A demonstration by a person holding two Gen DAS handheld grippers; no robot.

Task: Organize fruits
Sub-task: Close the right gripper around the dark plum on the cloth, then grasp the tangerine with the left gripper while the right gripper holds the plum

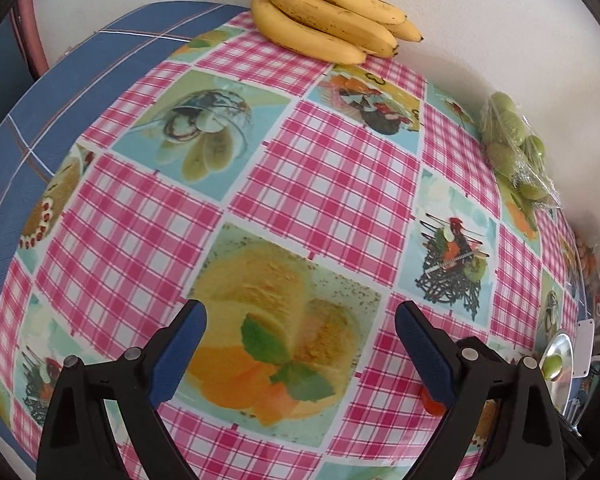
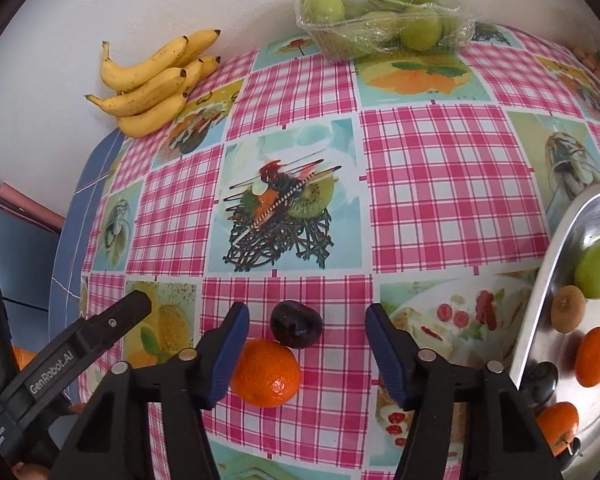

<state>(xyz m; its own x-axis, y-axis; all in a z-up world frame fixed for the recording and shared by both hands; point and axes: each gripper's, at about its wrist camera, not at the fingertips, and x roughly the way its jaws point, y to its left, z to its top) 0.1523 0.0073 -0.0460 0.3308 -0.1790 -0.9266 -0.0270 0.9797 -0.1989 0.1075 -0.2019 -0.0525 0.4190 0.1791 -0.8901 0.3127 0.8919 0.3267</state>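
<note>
Both tongs are gaping wide: right tongs (image 2: 304, 340) framing a plum (image 2: 296, 329) and orange (image 2: 266, 372), left tongs (image 1: 300, 344) hovering over bare bench (image 1: 324, 168), perhaps low.

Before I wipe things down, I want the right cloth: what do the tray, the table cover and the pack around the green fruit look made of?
The tray looks like polished metal, likely stainless steel: silvery and mirror-bright. The table cover seems glossy printed vinyl or oilcloth, though coated fabric is possible. The pack around the green fruit is clear thin plastic, crinkled and shiny.
</note>
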